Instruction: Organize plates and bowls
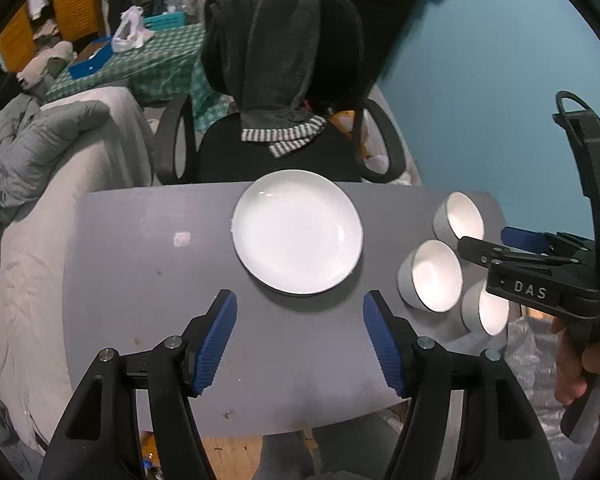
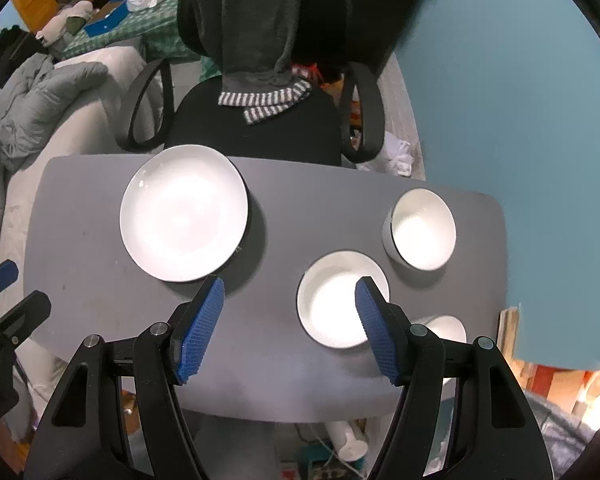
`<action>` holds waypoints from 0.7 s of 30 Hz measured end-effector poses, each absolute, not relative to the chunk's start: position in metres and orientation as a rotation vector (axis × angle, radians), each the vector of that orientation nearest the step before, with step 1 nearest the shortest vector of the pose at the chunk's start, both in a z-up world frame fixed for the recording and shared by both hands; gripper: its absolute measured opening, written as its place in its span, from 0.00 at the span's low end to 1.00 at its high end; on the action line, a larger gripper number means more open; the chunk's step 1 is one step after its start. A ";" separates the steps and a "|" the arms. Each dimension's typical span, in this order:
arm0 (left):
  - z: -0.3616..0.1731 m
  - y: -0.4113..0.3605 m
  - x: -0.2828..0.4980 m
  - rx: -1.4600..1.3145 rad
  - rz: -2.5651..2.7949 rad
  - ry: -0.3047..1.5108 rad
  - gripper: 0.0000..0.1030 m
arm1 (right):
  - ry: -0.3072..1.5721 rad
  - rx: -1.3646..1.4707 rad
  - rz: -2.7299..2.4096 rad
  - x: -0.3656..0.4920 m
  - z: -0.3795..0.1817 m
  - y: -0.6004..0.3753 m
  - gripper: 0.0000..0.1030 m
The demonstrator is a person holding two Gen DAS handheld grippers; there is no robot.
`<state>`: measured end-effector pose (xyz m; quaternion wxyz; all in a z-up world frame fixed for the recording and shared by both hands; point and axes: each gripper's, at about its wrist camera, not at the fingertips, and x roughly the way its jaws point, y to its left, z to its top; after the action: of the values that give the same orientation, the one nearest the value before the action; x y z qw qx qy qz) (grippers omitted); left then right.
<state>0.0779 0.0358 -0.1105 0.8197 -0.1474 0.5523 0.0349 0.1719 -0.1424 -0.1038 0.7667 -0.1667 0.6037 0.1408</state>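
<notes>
A white plate (image 1: 298, 232) (image 2: 184, 212) lies at the far middle of the grey table (image 1: 140, 280) (image 2: 280, 380). Three white bowls stand at the right: a far one (image 1: 460, 216) (image 2: 420, 230), a middle one (image 1: 432, 276) (image 2: 336, 300) and a near one (image 1: 486, 308) (image 2: 448, 326), partly hidden. My left gripper (image 1: 300, 320) is open and empty, held above the table just short of the plate. My right gripper (image 2: 290, 308) is open and empty above the table, its right finger over the middle bowl; it shows from the side in the left wrist view (image 1: 496, 246).
A black office chair (image 1: 284, 80) (image 2: 260, 60) draped with a dark towel stands against the table's far edge. A bed with grey bedding (image 1: 40, 160) (image 2: 40, 92) lies to the left. A blue wall (image 1: 480, 80) is at the right.
</notes>
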 end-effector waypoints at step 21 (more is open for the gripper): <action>-0.118 -0.040 0.099 -0.286 -0.012 1.239 0.71 | 1.328 -0.311 0.219 0.168 -0.099 -0.215 0.65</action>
<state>0.0993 -0.0397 -0.1175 0.8045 -0.1337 0.5787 -0.0056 0.1680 -0.2151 -0.0991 0.7706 -0.1435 0.6126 0.1010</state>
